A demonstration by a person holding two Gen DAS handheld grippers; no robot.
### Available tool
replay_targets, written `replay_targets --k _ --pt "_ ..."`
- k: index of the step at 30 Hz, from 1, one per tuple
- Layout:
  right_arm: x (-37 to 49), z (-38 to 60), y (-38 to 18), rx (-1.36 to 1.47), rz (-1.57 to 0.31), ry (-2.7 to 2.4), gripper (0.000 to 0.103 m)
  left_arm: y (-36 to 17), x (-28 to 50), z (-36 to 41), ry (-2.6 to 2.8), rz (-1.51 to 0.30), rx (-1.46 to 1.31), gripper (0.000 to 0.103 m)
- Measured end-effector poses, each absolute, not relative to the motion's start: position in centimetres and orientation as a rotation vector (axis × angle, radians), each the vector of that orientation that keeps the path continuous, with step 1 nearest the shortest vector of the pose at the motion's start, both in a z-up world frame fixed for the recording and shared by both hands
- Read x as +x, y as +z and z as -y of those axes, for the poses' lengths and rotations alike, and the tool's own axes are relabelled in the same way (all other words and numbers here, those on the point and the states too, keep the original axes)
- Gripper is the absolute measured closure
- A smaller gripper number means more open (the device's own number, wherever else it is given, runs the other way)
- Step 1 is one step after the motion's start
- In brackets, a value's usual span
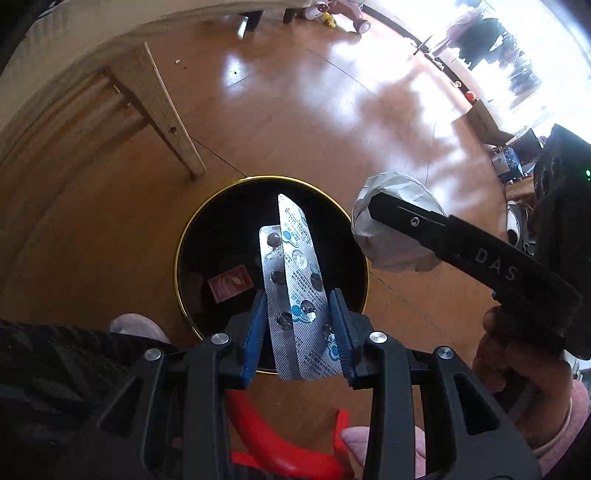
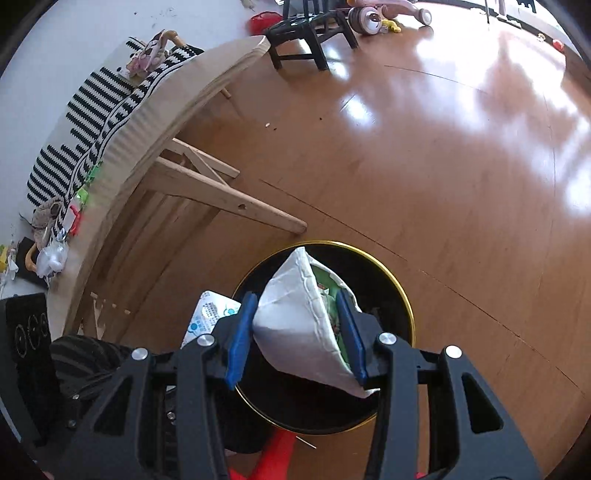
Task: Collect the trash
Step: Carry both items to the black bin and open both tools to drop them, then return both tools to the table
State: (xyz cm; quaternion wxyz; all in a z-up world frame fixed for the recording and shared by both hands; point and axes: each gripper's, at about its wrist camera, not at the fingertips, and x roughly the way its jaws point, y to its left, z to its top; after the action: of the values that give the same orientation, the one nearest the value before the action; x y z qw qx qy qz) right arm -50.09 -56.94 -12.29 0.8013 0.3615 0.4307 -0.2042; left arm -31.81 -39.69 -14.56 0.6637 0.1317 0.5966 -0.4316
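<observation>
My left gripper (image 1: 298, 314) is shut on silver pill blister packs (image 1: 295, 280), which hang over the mouth of a black bin with a gold rim (image 1: 181, 251). A red packet (image 1: 229, 284) lies inside the bin. In the right wrist view my right gripper (image 2: 295, 332) is shut on a crumpled white paper wrapper with green inside (image 2: 295, 325), also above the bin (image 2: 400, 295). The left wrist view shows the right gripper's finger (image 1: 424, 229) and the white wrapper (image 1: 391, 243) just right of the bin. The blister pack (image 2: 210, 317) shows at the left in the right wrist view.
The bin stands on a wooden floor (image 1: 295, 118) beside a pale wooden table leg (image 1: 162, 110). A table edge with a striped cloth (image 2: 110, 99) curves along the left. A black stool (image 2: 306, 33) and toys (image 2: 373, 14) sit far back. A red object (image 1: 273, 443) lies below.
</observation>
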Motion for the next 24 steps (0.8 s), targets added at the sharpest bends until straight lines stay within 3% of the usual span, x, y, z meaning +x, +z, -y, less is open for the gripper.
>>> replay_targets --k 5,6,7,8,10,14,24 --pt "-49.0 56.7 -12.0 0.777 -0.942 -0.428 0.057 -14.5 -32.1 38.9 -0.962 -1.346 0.312 0.067" --pt "-48.8 56.8 -11.9 0.790 -0.942 -0.421 0.056 -14.7 -32.2 39.1 -0.946 -1.335 0.319 0.061" --pt "-48.8 56.9 -11.8 0.807 -0.935 -0.422 0.049 -14.4 -31.9 39.1 -0.938 -1.326 0.316 0.030" --pt "-48.7 57.0 -11.5 0.813 -0.927 -0.430 0.027 -14.1 -31.9 38.9 -0.929 -1.309 0.306 0.006" --pt "-49.0 57.4 -10.5 0.807 -0.890 -0.456 0.007 -12.9 -31.4 37.8 -0.932 -1.249 0.249 0.006" --pt "-48.7 58.0 -8.4 0.781 -0.841 -0.490 0.007 -11.0 -30.0 36.3 -0.964 -1.260 0.232 0.006" --pt "-43.0 53.7 -4.0 0.637 -0.673 -0.412 0.007 -0.3 -24.6 25.0 -0.734 -0.865 0.160 0.006"
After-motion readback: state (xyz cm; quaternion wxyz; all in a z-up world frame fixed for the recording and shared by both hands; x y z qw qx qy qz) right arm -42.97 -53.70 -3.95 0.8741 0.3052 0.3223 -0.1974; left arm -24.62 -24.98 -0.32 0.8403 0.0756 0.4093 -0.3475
